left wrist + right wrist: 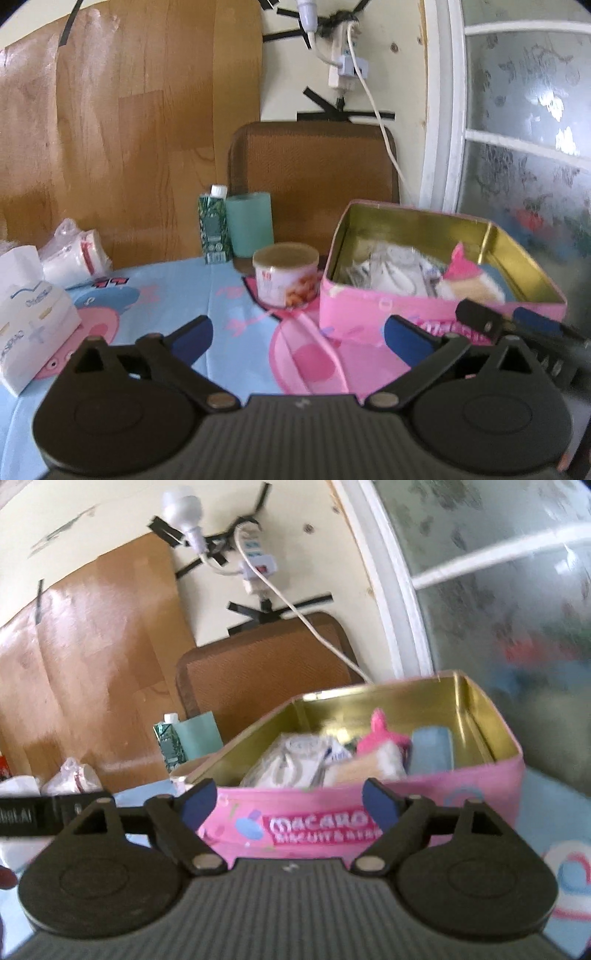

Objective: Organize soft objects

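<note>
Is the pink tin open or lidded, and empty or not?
Open and part-filled: the pink tin has no lid, its gold inner walls show, and white packets and a pink plush toy lie inside.

The pink tin bears a red label reading "MACARO…" above a blurred "BISCUIT &…", both partly hidden by the tongs; print on the can, carton and tissue pack is illegible.

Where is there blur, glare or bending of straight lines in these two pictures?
Left wrist view: the white window frame bows from fisheye distortion; the frosted window glass glares white. Right wrist view: the same glass is smeared, and the open pink metal tin is slightly soft.
</note>
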Available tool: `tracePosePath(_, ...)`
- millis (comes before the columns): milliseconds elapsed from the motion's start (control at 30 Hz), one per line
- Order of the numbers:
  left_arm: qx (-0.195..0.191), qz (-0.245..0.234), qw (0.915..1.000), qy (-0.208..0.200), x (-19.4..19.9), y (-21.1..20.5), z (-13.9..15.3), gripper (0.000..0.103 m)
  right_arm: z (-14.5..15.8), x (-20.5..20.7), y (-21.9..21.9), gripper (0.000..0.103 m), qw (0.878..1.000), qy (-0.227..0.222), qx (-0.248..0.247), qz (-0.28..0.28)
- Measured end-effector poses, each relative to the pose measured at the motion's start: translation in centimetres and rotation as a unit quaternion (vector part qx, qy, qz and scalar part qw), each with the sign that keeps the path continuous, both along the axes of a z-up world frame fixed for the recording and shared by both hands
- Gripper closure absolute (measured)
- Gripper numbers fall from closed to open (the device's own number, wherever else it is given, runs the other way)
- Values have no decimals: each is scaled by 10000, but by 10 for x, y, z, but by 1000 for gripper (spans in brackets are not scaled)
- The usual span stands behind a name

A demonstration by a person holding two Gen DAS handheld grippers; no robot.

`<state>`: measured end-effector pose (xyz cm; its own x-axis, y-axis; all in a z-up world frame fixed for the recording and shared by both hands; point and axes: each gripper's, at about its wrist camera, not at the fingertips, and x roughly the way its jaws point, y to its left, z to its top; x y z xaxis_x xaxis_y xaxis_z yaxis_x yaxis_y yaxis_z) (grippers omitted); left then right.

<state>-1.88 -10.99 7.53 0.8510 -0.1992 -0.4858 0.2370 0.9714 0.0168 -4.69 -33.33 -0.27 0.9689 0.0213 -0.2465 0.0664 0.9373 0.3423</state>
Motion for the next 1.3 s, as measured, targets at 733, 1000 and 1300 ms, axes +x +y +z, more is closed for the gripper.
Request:
tracePosePath(733, 353, 308, 9987, 191, -30, 16, -17, 0, 4, -35, 16, 6, 9977, 264, 619, -48)
tracePosePath(1000, 512, 322, 9980, 206, -31, 11, -21, 0, 3, -35, 17, 6, 9978, 277, 597, -19)
tracePosePath(1300, 591, 345, 9973, 257, -28, 8, -23, 0, -1, -32, 15, 6, 9972, 348, 659, -5)
